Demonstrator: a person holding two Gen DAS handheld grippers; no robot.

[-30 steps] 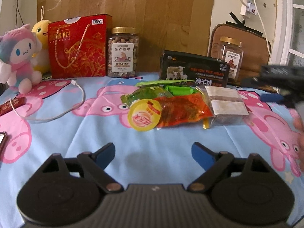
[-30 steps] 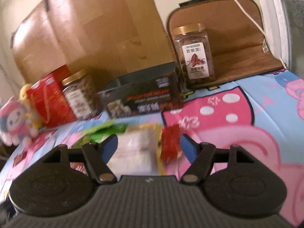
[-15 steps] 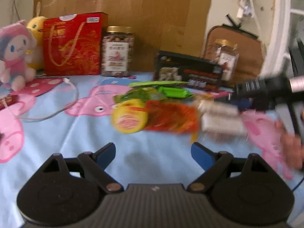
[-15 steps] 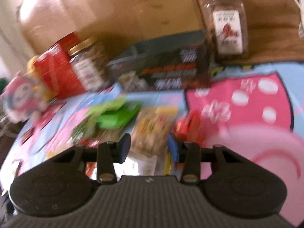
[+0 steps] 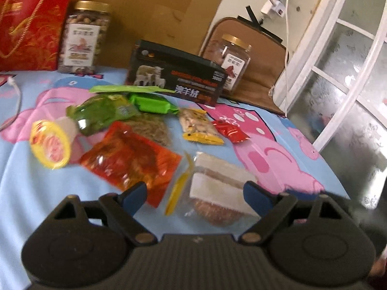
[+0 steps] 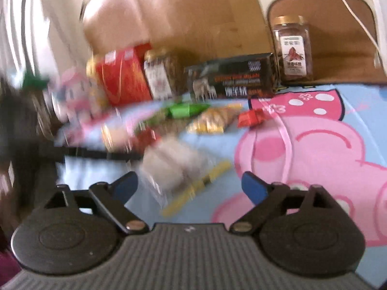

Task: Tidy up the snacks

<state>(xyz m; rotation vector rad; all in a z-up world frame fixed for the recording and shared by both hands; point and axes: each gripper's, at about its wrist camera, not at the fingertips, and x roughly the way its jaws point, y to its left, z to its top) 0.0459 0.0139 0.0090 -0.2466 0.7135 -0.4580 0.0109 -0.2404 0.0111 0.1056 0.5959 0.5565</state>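
Observation:
A heap of snacks lies on the cartoon-pig cloth [image 5: 278, 154]. In the left wrist view my left gripper [image 5: 194, 193] is open, and a clear bag of white-and-brown cake [image 5: 217, 186] lies loose just ahead between its fingers. Left of the bag is an orange-red packet [image 5: 130, 159], then a yellow-lidded cup [image 5: 50, 145]. Farther off are green packets [image 5: 101, 113], a yellow nut packet [image 5: 198, 125] and a small red packet [image 5: 229, 130]. My right gripper [image 6: 188, 187] has its jaws opening wide. The blurred cake bag [image 6: 174, 166] lies ahead of them, untouched by the pads.
At the back stand a black box [image 5: 176, 72], two gold-lidded nut jars [image 5: 84, 36] [image 5: 234, 60], a red gift bag [image 5: 31, 24] and a brown cushion [image 5: 261, 53]. A window [image 5: 350, 72] bounds the right side. A blurred dark bar [image 6: 96, 154] crosses the right wrist view's left.
The right jaws narrowed around the yellow nut packet, then spread wide and drew back from it. The left view has swung right, and the cake bag now lies between its fingers.

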